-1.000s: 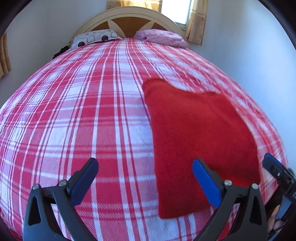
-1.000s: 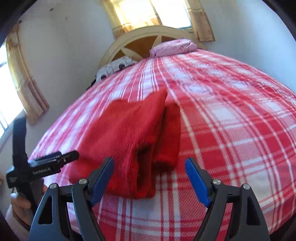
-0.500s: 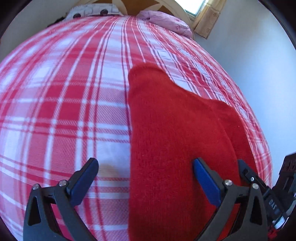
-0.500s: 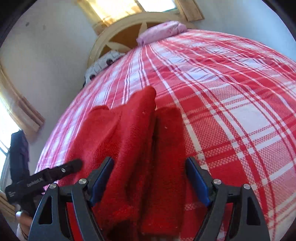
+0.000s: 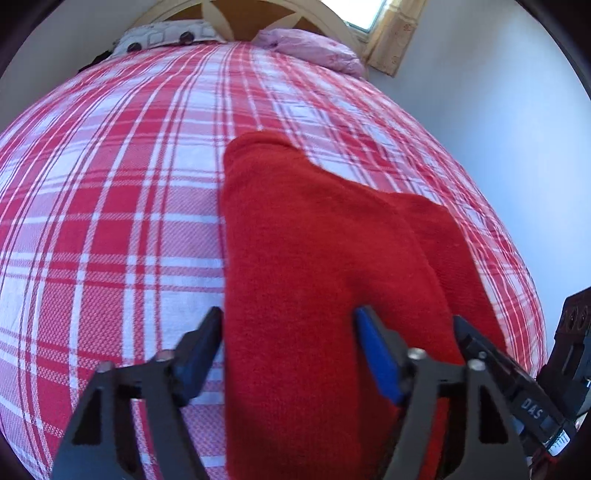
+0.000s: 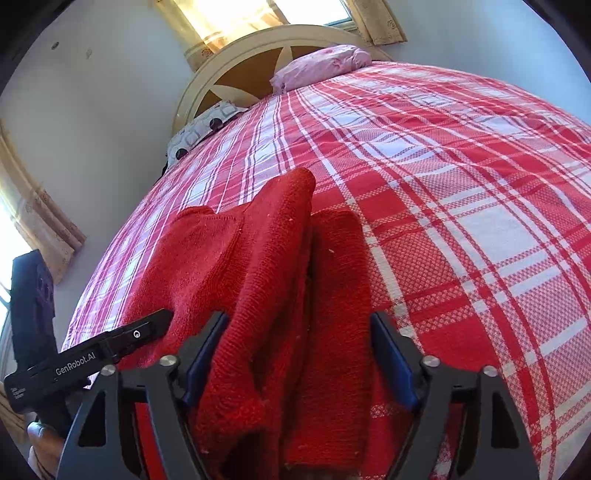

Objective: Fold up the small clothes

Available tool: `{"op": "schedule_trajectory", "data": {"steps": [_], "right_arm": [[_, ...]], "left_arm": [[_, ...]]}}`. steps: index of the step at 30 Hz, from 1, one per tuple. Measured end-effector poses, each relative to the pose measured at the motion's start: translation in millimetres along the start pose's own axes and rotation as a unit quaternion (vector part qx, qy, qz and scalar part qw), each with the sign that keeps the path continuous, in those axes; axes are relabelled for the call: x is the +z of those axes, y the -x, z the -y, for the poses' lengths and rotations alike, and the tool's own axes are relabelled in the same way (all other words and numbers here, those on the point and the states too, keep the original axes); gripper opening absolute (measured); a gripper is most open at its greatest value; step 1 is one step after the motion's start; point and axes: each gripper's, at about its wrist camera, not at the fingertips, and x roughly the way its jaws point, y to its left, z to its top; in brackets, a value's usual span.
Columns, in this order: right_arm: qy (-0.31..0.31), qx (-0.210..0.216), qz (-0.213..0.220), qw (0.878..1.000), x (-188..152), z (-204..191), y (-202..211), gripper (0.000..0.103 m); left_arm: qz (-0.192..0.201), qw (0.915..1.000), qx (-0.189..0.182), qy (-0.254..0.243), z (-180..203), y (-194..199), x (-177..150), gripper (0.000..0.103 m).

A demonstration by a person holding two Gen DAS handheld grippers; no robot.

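Both my tongs, left gripper [image 5: 288, 343] and right gripper [image 6: 299, 347], are closing around the red knitted garment's [image 5: 314, 258] near edge, not yet clamped.

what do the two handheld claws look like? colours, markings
Both match: black angular plastic finger frames with silver screws and blue pads. Left claw appears in the right wrist view as a black bar printed "GenRobot.AI" in white. Right claw shows at the left wrist view's edge with white letters "DAS". No cables or sleeves visible.

Two close wrist views toward shared headboard [image 5: 236, 22].
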Motion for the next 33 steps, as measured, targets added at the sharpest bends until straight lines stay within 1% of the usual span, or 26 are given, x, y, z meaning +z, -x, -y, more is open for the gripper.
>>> {"op": "schedule_trajectory", "data": {"steps": [1, 2, 3, 5, 7, 9, 12, 16, 19, 21, 22, 23, 27, 30, 33], "right_arm": [[0.001, -0.001, 0.004, 1.000, -1, -1, 1, 0.069], [0.004, 0.000, 0.006, 1.000, -1, -2, 2, 0.061], [0.009, 0.004, 0.009, 1.000, -3, -4, 3, 0.058], [0.024, -0.005, 0.015, 1.000, -4, -10, 4, 0.054], [0.038, -0.014, 0.019, 0.999, -5, -15, 5, 0.054], [0.040, -0.015, 0.019, 0.999, -5, -16, 4, 0.054], [0.027, -0.004, 0.014, 1.000, -5, -9, 2, 0.055], [0.007, 0.014, -0.002, 1.000, -3, -2, -4, 0.061], [0.004, 0.020, -0.003, 1.000, -3, -1, -4, 0.061], [0.015, 0.012, 0.004, 1.000, -4, -6, -2, 0.055], [0.026, 0.009, 0.011, 1.000, -6, -10, 1, 0.049], [0.041, 0.002, 0.019, 0.999, -7, -16, 4, 0.045], [0.089, -0.040, 0.048, 0.994, -12, -36, 13, 0.040], [0.100, -0.049, 0.064, 0.992, -13, -40, 20, 0.037], [0.090, -0.045, 0.082, 0.992, -17, -43, 32, 0.034]], "left_arm": [[0.002, 1.0000, 0.004, -0.003, 2, 1, 0, 0.066], [0.004, 1.0000, 0.007, -0.004, 4, 2, -1, 0.065], [0.005, 1.0000, 0.007, -0.003, 4, 2, -1, 0.061], [0.009, 0.9999, 0.010, -0.004, 4, 3, -1, 0.056], [0.014, 0.9996, 0.019, -0.015, 8, 4, -1, 0.050], [0.018, 0.9991, 0.028, -0.026, 11, 4, -1, 0.049], [0.026, 0.9987, 0.035, -0.027, 12, 4, -2, 0.049], [0.023, 0.9990, 0.033, -0.022, 10, 4, -1, 0.049], [0.021, 0.9991, 0.031, -0.019, 10, 5, -1, 0.049], [0.023, 0.9990, 0.034, -0.017, 11, 6, -2, 0.049], [0.024, 0.9989, 0.036, -0.018, 12, 6, -3, 0.046], [0.026, 0.9987, 0.039, -0.020, 13, 7, -3, 0.045], [0.026, 0.9983, 0.046, -0.023, 16, 11, -2, 0.040], [0.031, 0.9982, 0.048, -0.019, 15, 18, -4, 0.037], [0.038, 0.9972, 0.059, -0.026, 19, 26, -8, 0.036]]}}
